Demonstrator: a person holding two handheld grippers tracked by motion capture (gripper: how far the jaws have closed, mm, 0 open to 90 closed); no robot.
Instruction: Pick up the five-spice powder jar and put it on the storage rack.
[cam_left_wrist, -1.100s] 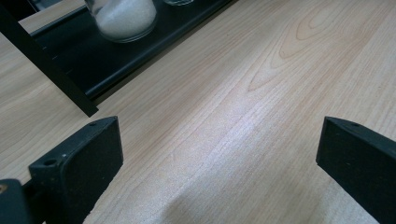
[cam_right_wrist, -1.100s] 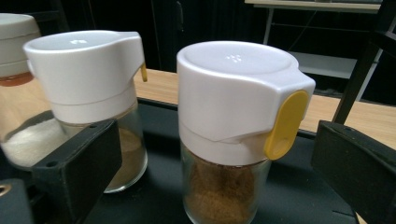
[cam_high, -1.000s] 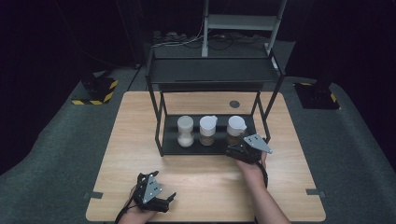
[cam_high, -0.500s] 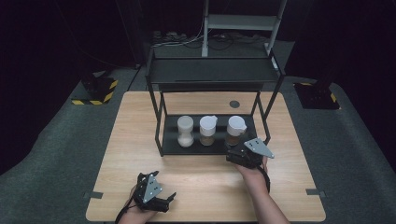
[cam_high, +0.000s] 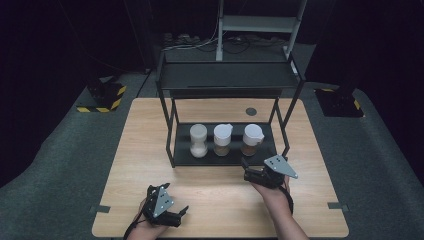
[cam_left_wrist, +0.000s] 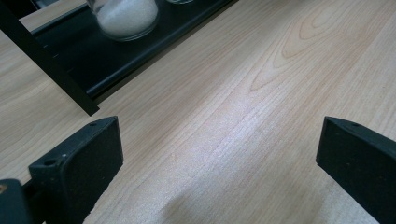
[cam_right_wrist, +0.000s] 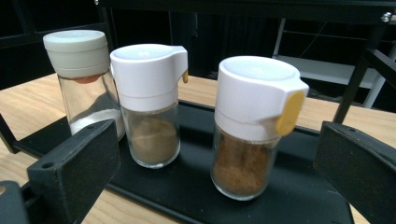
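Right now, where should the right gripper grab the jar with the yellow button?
Probably its glass body, below the white cap, coming straight in from the front. The jar stands upright, nearest the open right gripper, and the round glass looks narrow enough to fit between the jaws.

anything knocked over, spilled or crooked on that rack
Nothing stands out. The three jars, salt jar, middle spice jar and right spice jar, stand upright in a row on the rack's black tray, lids on, no spill visible.
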